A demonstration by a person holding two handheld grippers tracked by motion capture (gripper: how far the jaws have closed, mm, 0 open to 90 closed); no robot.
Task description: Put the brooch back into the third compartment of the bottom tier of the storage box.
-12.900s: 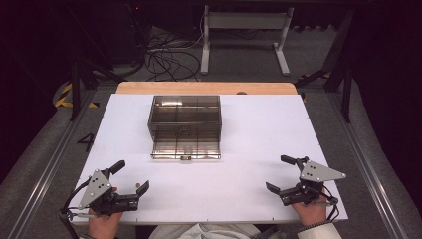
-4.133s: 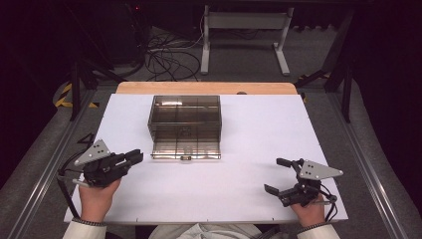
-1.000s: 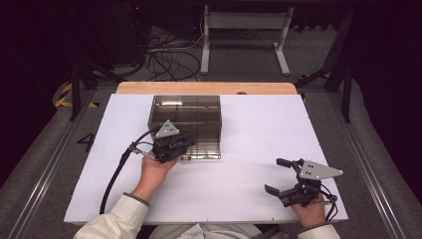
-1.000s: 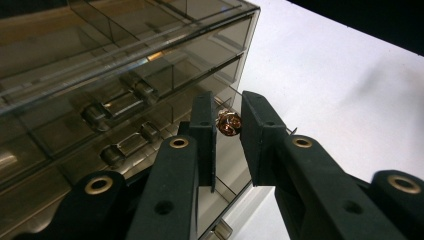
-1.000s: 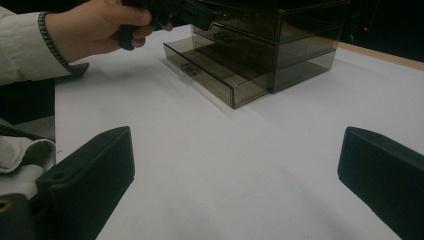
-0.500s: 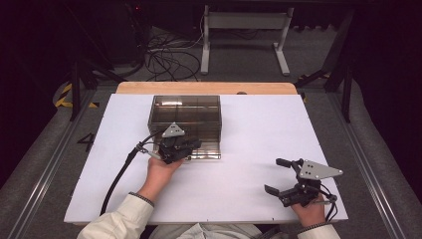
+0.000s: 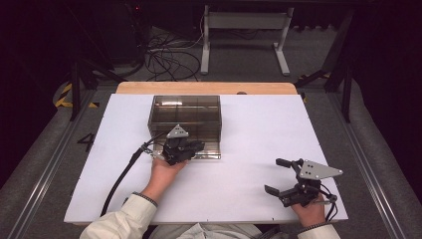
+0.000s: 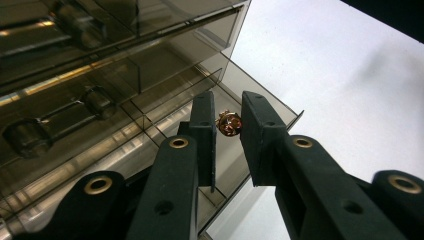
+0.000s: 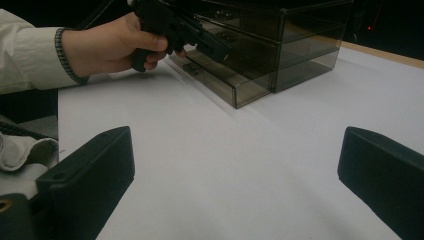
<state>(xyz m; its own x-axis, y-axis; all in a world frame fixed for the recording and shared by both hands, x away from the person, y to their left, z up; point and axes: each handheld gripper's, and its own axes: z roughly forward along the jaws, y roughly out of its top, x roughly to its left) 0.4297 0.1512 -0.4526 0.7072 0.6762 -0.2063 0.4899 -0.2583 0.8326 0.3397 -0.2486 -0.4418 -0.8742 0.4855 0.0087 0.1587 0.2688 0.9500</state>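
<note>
The left claw [image 8: 228,131], clamped on a small brass-coloured screw-like piece [image 8: 228,123], had travelled from the tabletop's [image 7: 249,189] near-left corner to above the smoked transparent drawer cabinet's [image 7: 185,115] pulled-out bottom drawer [image 8: 235,165]. Judged ready for release. The right claw [image 7: 274,176] rested wide, empty.

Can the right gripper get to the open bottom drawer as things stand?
Probably yes. The right gripper sits open on bare white table; nothing lies between it and the open drawer. The left gripper, shut on a small gold part, crowds the drawer's near end.
</note>
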